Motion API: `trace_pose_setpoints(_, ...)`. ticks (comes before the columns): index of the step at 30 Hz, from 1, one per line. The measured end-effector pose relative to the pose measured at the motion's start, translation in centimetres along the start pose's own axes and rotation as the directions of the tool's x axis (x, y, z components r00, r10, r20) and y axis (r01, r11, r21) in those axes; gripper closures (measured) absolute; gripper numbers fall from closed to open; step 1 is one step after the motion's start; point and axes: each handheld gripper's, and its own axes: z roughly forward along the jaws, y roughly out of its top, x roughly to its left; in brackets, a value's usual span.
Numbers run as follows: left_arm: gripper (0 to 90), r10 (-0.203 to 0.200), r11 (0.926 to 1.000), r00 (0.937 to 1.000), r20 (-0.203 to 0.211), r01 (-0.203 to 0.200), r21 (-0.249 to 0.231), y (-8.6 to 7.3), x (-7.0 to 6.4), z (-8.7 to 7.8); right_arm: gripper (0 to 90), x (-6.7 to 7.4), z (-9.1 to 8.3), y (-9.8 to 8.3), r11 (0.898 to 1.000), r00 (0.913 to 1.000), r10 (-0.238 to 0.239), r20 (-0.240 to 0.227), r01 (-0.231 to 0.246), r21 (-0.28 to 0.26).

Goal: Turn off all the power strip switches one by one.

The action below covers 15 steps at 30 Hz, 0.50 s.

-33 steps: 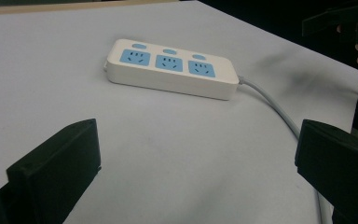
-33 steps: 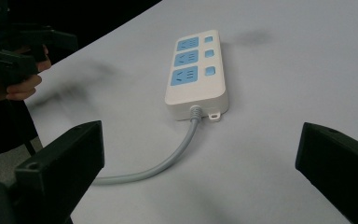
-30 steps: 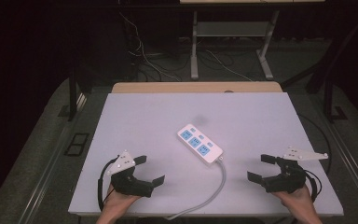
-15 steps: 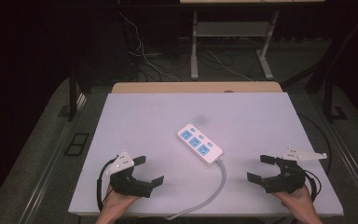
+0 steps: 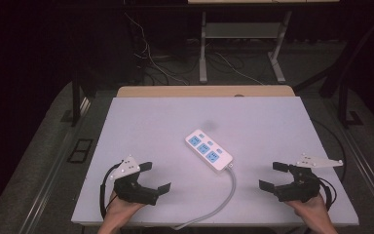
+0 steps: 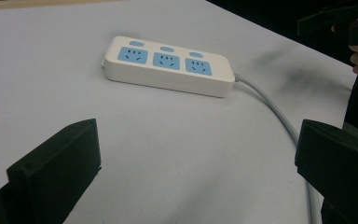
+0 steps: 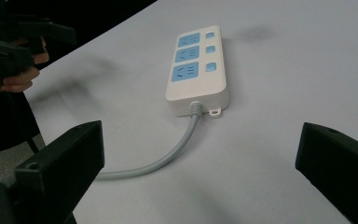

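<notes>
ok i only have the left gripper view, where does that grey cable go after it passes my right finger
observer: The grey cable curves back toward the person and drops off the near edge of the white table, a bit left of the middle.
operator: is the right gripper open
observer: Yes. The right gripper has its fingers wide apart near the table's right front corner, and it holds nothing.
operator: anything at the cable end of the strip
observer: The white power strip with three blue sockets has a small mounting tab beside the cable entry.
</notes>
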Motion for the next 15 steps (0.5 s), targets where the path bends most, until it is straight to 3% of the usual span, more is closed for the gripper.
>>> trace_pose_setpoints(5, 0.0, -0.022, 0.9998, 0.9993, 0.032, 0.022, 0.004, 1.1, 0.6, 0.0, 1.0, 0.0, 0.0, 0.0, 1.0, 1.0, -0.001, 0.002, 0.001, -0.002)
trace_pose_setpoints(15, 0.0, -0.005, 0.9992, 0.9993, 0.037, 0.004, 0.04, 2.9, 1.2, 0.3, 0.9, 0.0, 0.0, 0.0, 1.0, 1.0, -0.001, 0.006, 0.001, -0.001)
